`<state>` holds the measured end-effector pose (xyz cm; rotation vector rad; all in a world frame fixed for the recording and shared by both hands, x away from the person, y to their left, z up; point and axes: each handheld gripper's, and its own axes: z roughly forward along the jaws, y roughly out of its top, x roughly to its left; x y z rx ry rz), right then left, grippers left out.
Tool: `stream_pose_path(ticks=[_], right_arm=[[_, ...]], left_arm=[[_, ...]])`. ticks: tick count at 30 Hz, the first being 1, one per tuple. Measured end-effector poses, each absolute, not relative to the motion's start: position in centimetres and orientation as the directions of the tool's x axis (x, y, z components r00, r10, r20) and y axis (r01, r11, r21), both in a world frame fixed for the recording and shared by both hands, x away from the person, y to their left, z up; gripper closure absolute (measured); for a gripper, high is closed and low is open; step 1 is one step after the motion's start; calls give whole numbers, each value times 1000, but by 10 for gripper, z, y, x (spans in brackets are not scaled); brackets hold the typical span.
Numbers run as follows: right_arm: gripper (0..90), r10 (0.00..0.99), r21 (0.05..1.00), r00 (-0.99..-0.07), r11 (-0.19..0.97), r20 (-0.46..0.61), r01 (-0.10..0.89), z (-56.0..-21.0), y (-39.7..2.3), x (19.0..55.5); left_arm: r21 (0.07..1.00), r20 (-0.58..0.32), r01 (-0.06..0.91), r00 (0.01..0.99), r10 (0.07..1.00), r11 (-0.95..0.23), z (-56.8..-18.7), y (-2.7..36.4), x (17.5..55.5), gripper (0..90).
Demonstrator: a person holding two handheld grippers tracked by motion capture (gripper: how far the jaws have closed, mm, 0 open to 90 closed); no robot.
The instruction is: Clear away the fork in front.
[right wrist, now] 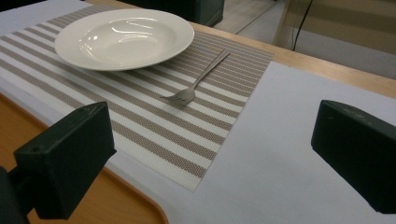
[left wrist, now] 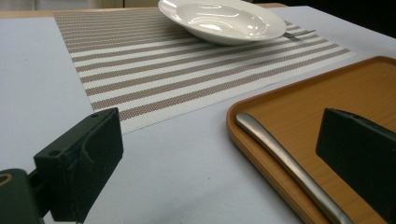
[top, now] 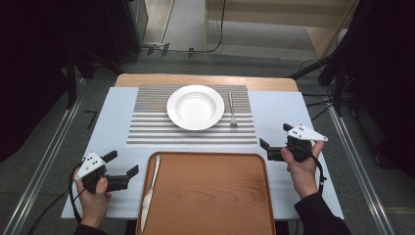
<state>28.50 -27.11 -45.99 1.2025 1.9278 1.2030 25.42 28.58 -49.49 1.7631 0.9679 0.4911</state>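
the left gripper [top: 122, 169] is facing the knife [top: 151, 188] on the tray [top: 220, 196], jaws wide and empty

the knife is lying along the tray's left edge, just beside the rim; the person is likely lining up for its handle; squaring the jaws across the slim handle matters most, clear of the rim; the right gripper [top: 274, 144] is hovering wide and empty near the placemat [top: 147, 132], where plate [top: 195, 107] and fork [top: 232, 108] are sitting.
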Motion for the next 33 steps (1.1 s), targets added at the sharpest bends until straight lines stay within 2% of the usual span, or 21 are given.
stream_pose_path(ticks=[7, 33], right_arm=[[0, 897, 880, -441, 183, 33, 439, -459, -260, 311], [0, 899, 816, -438, 242, 15, 525, -466, -223, 381]], left_arm=[[913, -109, 378, 592, 798, -156, -496, 285, 254, 0], [919, -120, 369, 595, 795, -138, -496, 288, 252, 0]])
